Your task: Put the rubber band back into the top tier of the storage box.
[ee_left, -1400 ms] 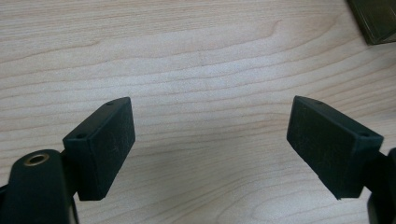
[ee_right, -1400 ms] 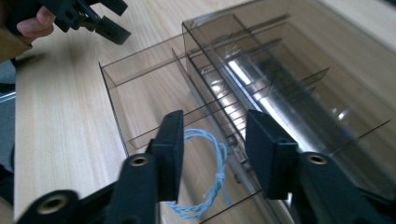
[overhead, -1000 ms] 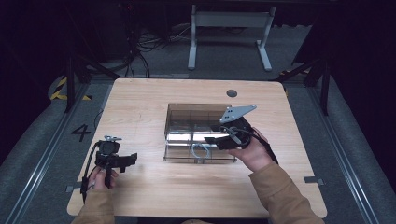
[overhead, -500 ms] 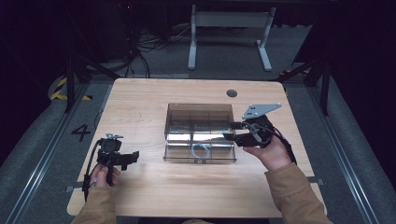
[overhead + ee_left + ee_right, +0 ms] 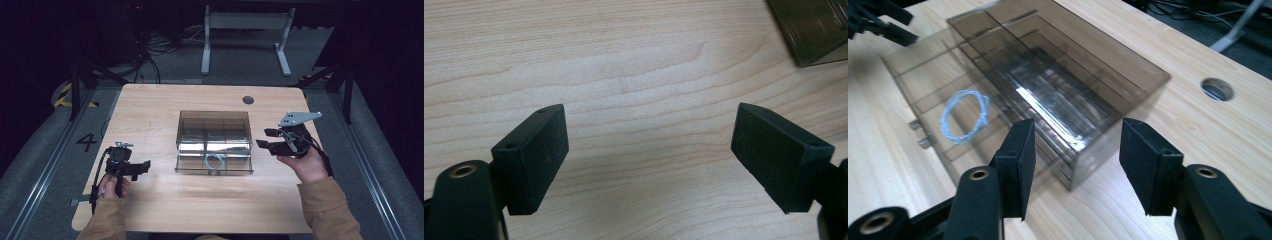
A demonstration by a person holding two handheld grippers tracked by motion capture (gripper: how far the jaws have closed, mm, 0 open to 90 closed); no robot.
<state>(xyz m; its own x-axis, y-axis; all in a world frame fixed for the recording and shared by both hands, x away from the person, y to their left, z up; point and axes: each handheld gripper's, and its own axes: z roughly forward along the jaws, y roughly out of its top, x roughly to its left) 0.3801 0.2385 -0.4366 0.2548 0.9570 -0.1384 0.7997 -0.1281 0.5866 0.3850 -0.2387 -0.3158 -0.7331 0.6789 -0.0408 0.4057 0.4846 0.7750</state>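
Note:
A smoky clear plastic drawer box (image 5: 214, 131) sits mid-table, its drawer (image 5: 214, 162) pulled out toward the person. A coiled pale blue cord (image 5: 214, 161) lies in the drawer; the right gripper view shows the cord (image 5: 965, 116) in the drawer's middle compartment. My right gripper (image 5: 264, 138) hovers just right of the box, open, nothing between its jaws, pointing left at the box (image 5: 1058, 85). My left gripper (image 5: 145, 165) rests at the table's front left, open over bare wood. A corner of the box (image 5: 811, 27) shows at the top right of the left gripper view.
The wooden table (image 5: 150, 115) has a round cable hole (image 5: 248, 100) behind the box. Dark floor, cables and a white desk frame (image 5: 245, 30) lie beyond the far edge. A rail (image 5: 50, 165) runs along the left side.
My right gripper has drawn back to the right, from over the box's front right corner to beside it. The left gripper has stayed put.

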